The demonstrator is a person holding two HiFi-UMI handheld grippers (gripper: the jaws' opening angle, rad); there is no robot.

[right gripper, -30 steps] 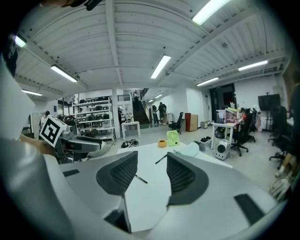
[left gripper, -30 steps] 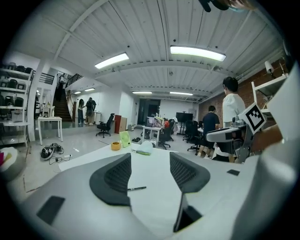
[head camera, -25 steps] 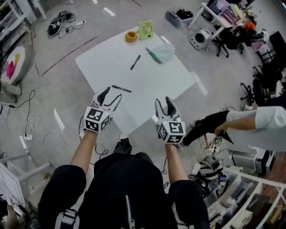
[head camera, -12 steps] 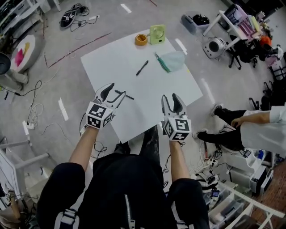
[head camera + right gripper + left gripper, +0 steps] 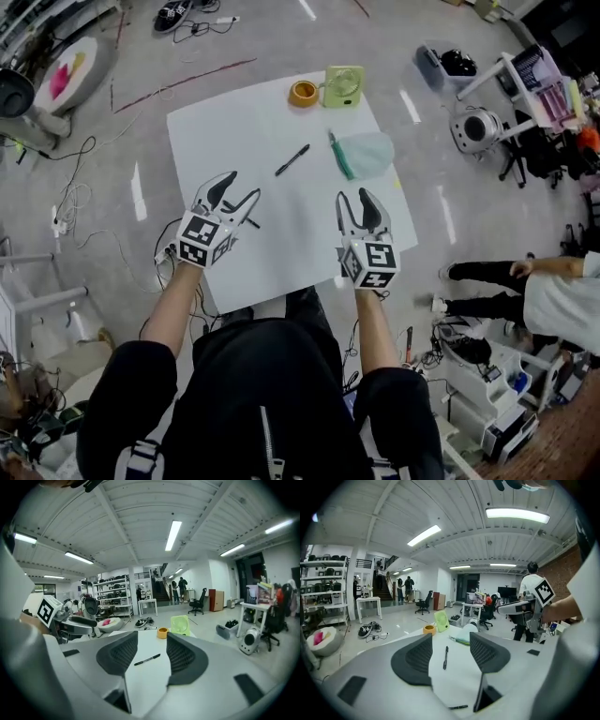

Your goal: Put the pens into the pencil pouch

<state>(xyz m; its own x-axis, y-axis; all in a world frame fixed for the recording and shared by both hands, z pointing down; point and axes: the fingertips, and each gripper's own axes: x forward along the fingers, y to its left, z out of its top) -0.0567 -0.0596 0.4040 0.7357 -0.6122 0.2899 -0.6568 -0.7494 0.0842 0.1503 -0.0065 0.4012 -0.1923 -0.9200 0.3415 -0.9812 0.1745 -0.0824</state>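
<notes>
Left claw: jaws spread, nothing between them. It hangs over the near left part of the white tabletop. Right claw: jaws likewise spread and empty, over the near right part. The two claws are well apart.

Pens: two, both black, both lying on the tabletop.
- The far pen lies slantwise near the middle, clear of both claws. In each gripper view it shows in the gap between the jaws, but well beyond them.
- The near pen lies just beneath the left claw and is partly covered by it from above.

Pencil pouch: pale teal, lying flat at the far right of the tabletop, right of the far pen. A darker green strip runs along its left side. Whether that is a zip or another pen cannot be told, nor whether the pouch is open.

At the far edge stand an orange tape roll and a small green fan, just beside each other.
</notes>
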